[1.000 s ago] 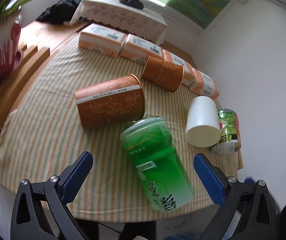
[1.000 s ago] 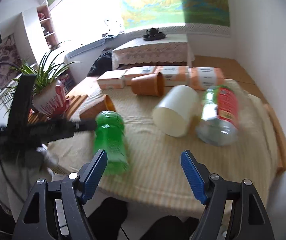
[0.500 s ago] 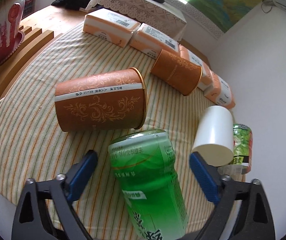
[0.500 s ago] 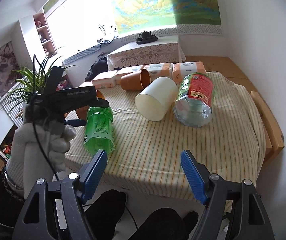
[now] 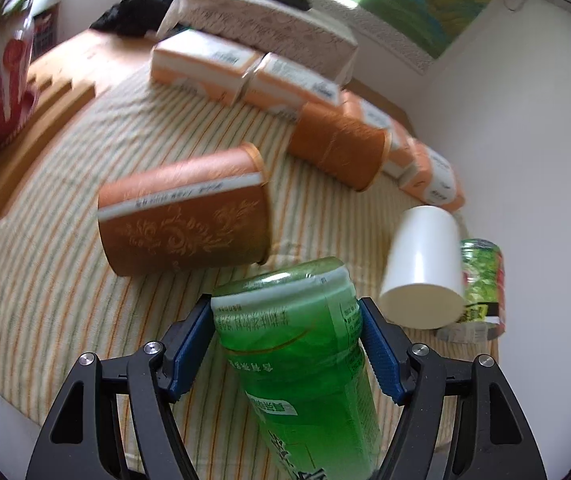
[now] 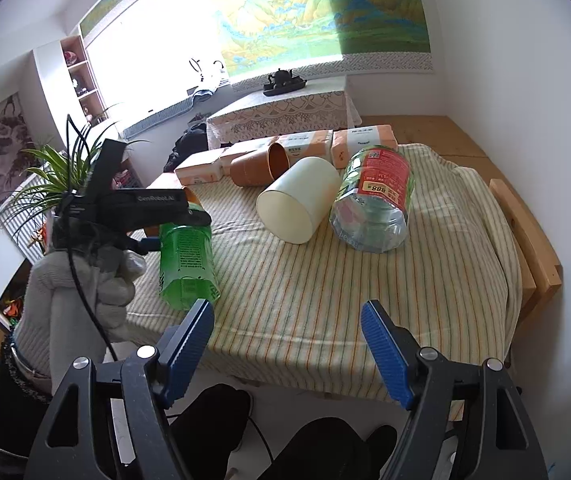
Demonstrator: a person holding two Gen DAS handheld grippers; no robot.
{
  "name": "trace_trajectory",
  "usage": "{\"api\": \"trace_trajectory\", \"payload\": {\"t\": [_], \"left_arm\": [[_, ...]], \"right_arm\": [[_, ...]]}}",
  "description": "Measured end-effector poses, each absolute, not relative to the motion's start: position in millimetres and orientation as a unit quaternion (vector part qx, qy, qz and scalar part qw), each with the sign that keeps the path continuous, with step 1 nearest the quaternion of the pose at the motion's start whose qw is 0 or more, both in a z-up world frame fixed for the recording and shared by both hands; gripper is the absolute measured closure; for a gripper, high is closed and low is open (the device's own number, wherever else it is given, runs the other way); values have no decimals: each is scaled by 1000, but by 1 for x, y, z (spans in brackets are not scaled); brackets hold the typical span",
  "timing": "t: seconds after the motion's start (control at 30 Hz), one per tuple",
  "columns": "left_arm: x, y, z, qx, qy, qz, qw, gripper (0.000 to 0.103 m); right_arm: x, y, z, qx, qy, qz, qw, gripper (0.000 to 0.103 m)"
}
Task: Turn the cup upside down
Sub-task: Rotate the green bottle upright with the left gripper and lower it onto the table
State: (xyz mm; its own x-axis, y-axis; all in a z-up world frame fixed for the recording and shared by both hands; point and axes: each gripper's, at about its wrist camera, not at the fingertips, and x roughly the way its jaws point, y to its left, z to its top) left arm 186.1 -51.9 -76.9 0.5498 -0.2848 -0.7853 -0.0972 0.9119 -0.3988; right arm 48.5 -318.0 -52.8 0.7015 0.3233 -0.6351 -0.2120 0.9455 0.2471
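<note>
Right, through the left wrist camera my left gripper has its blue pads pressed on both sides of the green cup, clamped just below the rim, and the cup lies on its side on the striped cloth. An orange cup lies close at eleven o'clock, a white cup at two o'clock. I judge a clean lift comes first, then the roll of my wrist, so the rim clears both neighbours.

Over on the right wrist camera, my right gripper hangs with fingers spread wide, holding nothing. The green cup sits at ten o'clock near the table's front edge, the clear bottle at one o'clock.
</note>
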Motion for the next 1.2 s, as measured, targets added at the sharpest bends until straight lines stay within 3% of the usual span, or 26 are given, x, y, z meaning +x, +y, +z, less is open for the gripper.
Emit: {"api": "trace_trajectory", "payload": {"t": [0.37,0.6,1.2], "left_arm": [[152,-93,-27,-40,355,-83,930,29],[136,-133,-25,62,295,-84,950,29],[138,-148,-39,71,325,-118,936,29]], "right_arm": [[44,-318,-56,84,344,129,926,30],[33,-313,-57,57,319,90,942,30],[26,-313,-56,52,306,70,948,30]]}}
